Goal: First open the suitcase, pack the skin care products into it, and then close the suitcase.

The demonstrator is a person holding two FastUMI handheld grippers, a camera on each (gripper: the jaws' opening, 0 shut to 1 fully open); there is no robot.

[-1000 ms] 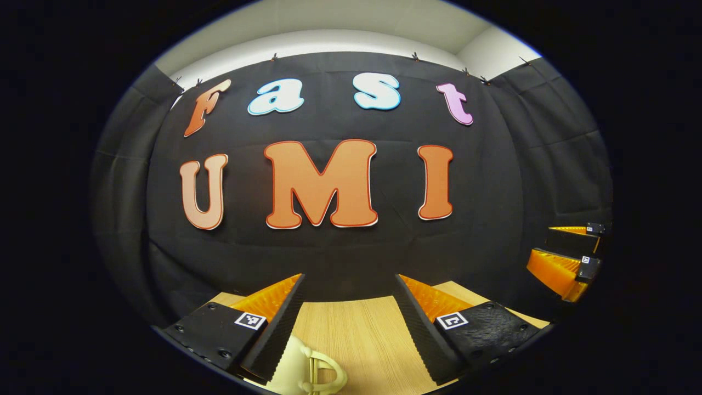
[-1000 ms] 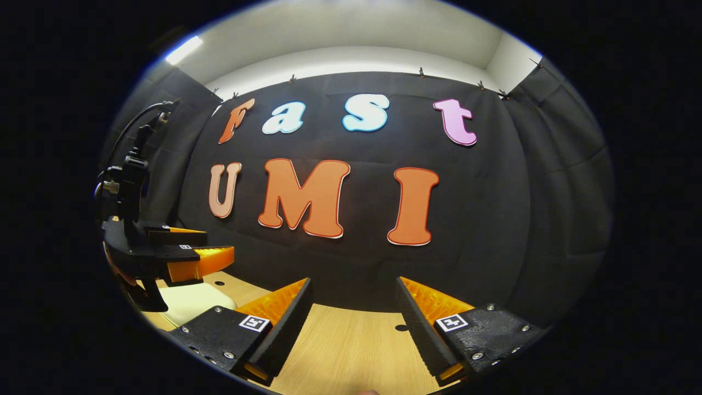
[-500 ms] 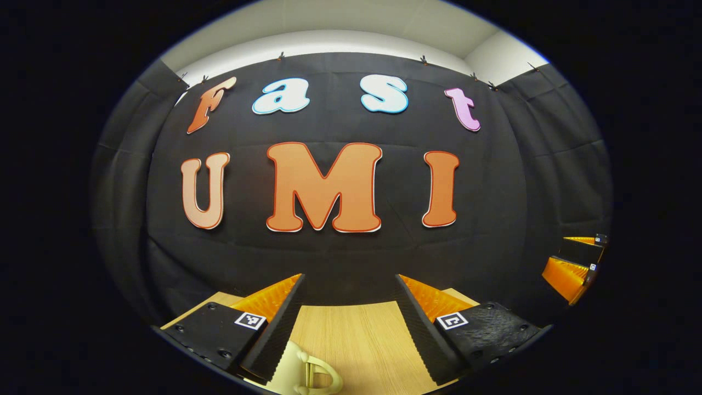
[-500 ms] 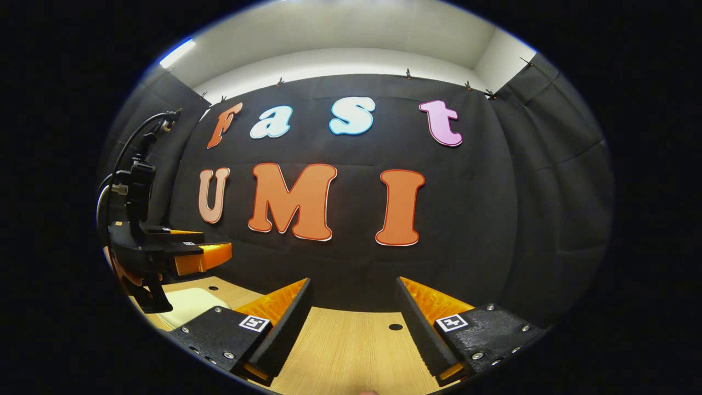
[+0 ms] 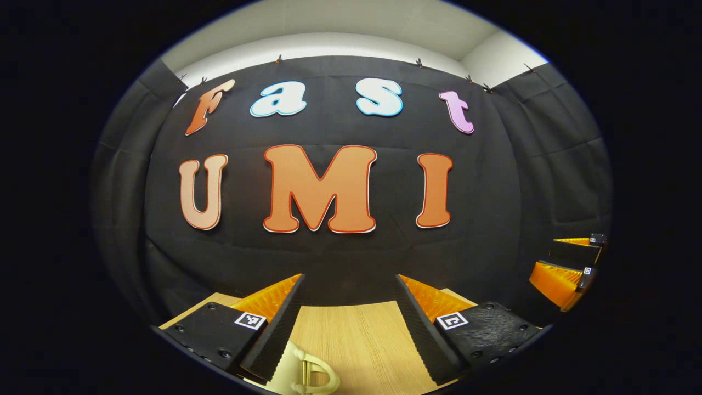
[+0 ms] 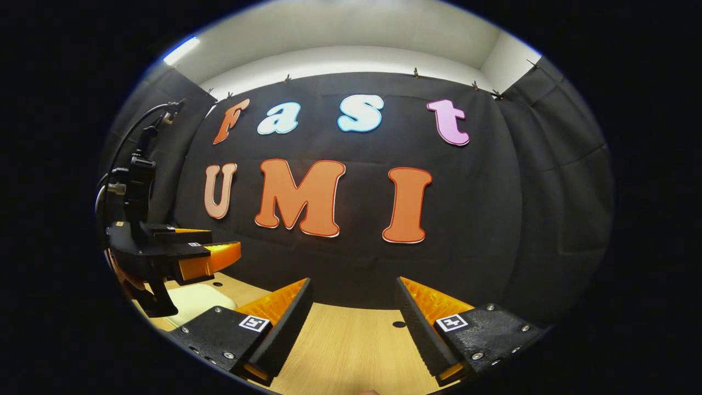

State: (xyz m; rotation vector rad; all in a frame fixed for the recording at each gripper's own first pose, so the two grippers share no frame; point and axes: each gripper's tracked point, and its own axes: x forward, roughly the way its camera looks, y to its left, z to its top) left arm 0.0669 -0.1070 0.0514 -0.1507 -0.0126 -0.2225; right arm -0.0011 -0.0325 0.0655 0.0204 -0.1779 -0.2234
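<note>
Left gripper (image 6: 200, 249) body black (cable looping above), screws, square markers

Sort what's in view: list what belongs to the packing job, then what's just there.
Job:
- cream suitcase with handle, under the left gripper
- right gripper, open, holding nothing

Just there:
- wooden table
- hole in the tabletop
- black cloth wall

Left gripper (image 5: 348, 285): jaws apart, nothing between them, bare worktop (image 5: 356, 334) ahead up to the booth wall (image 5: 329, 258). Cream suitcase (image 5: 299, 370) with its handle sits under the near left finger, low obstacle there. Right gripper (image 6: 354, 288): jaws apart, open worktop ahead with small holes (image 6: 399, 325). The left gripper hangs over the suitcase at its left, blocking that side.
</note>
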